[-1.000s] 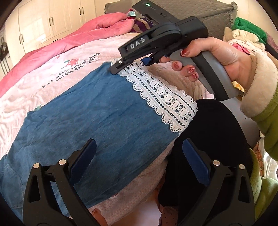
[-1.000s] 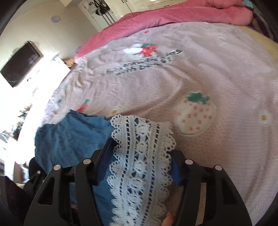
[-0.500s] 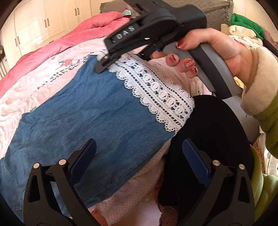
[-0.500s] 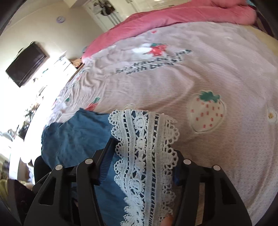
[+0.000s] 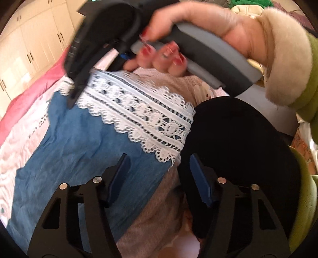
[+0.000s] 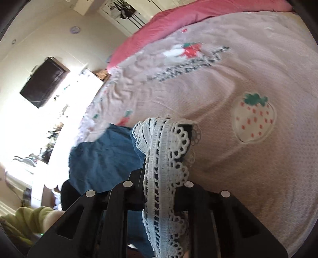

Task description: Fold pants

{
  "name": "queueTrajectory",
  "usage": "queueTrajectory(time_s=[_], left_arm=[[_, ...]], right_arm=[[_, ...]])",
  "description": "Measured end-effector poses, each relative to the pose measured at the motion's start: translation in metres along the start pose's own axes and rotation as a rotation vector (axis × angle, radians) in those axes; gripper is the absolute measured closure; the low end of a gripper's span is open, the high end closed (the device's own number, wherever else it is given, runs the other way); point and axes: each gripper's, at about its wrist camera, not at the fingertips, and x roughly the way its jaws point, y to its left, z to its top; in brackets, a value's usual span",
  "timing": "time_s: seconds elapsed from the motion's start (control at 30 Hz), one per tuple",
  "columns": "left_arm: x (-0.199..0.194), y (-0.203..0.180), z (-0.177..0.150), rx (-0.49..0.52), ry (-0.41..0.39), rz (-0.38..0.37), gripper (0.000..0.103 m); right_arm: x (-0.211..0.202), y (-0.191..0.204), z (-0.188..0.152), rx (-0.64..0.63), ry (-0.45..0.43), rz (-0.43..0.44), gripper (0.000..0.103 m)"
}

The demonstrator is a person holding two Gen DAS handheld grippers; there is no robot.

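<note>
Blue denim pants [image 5: 79, 150] with a white lace hem [image 5: 139, 117] lie across the pink strawberry bedspread [image 6: 248, 79]. My right gripper [image 6: 161, 174] is shut on the lace hem [image 6: 165, 158] and lifts that corner off the bed; it also shows in the left wrist view [image 5: 79, 83], held by a hand with red nails. My left gripper [image 5: 159, 168] is open and empty, hovering above the pant leg's near edge, its blue pads [image 5: 119, 174] apart.
A black garment or cushion [image 5: 238, 148] lies right of the pants. A pink quilt [image 6: 198, 17] runs along the bed's far side. White cupboards [image 5: 35, 43] stand behind. A pile of clothes [image 5: 248, 8] lies at the top right. A wall television [image 6: 41, 81] hangs left.
My right gripper has closed on the lace hem, bunching it, and swung the hem up and toward the left gripper. The left gripper's jaws have narrowed somewhat but stay open.
</note>
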Motion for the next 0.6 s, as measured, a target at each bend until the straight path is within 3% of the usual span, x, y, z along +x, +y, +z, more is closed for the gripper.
queueTrajectory(time_s=[0.1, 0.27, 0.43, 0.6], left_arm=[[0.012, -0.003, -0.003, 0.015, -0.008, 0.053, 0.054], [0.014, 0.004, -0.004, -0.024, -0.040, 0.100, 0.075], [0.009, 0.028, -0.005, -0.124, -0.052, 0.047, 0.093], [-0.005, 0.053, -0.012, -0.242, -0.068, -0.047, 0.096]], right_arm=[[0.000, 0.007, 0.008, 0.001, 0.005, 0.013, 0.087], [0.008, 0.010, 0.014, 0.002, 0.038, -0.010, 0.087], [0.010, 0.004, 0.017, 0.033, 0.038, -0.030, 0.087], [0.009, 0.005, 0.015, 0.047, 0.030, -0.040, 0.087]])
